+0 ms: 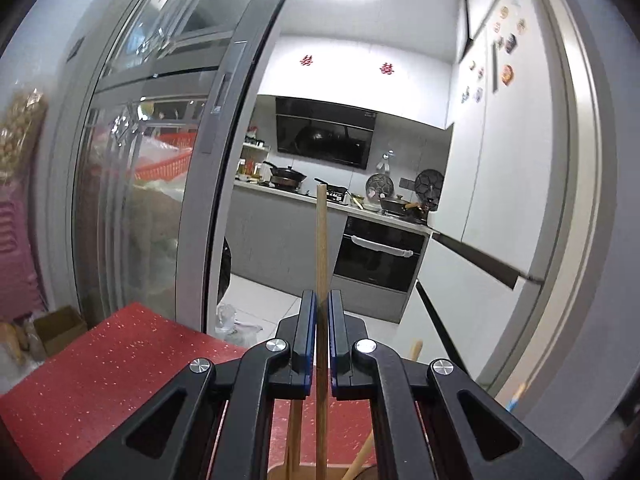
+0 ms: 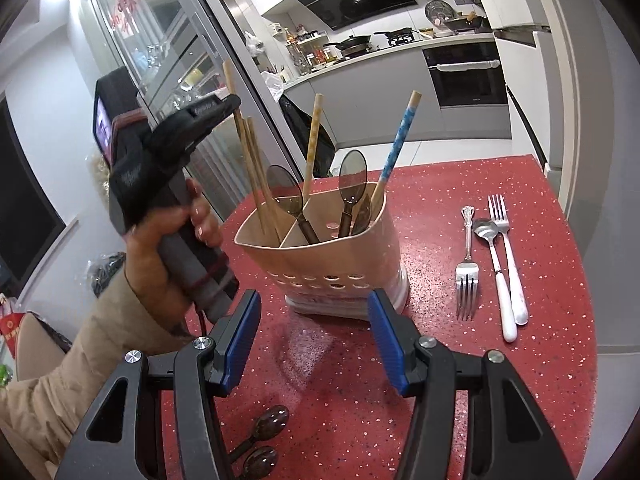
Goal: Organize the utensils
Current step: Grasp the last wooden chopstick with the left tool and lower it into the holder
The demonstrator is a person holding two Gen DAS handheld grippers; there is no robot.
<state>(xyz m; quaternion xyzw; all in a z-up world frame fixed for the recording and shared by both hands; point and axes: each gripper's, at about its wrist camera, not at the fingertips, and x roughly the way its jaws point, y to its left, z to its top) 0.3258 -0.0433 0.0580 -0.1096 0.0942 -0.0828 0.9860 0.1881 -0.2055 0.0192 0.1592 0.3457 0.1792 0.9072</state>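
Left wrist view: left gripper (image 1: 322, 320) clenched on wooden chopstick (image 1: 321, 240), upright above holder (image 2: 320, 236). Right gripper (image 2: 314, 340) released, empty, near holder base. Chopstick light, stiff, smooth; pinch mid-shaft.

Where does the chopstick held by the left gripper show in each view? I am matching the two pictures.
Left wrist: chopstick stands upright at centre, clamped between the pads.
Right wrist: same chopstick at upper left, rising from the left gripper.
Shared landmark: oven in the kitchen behind.
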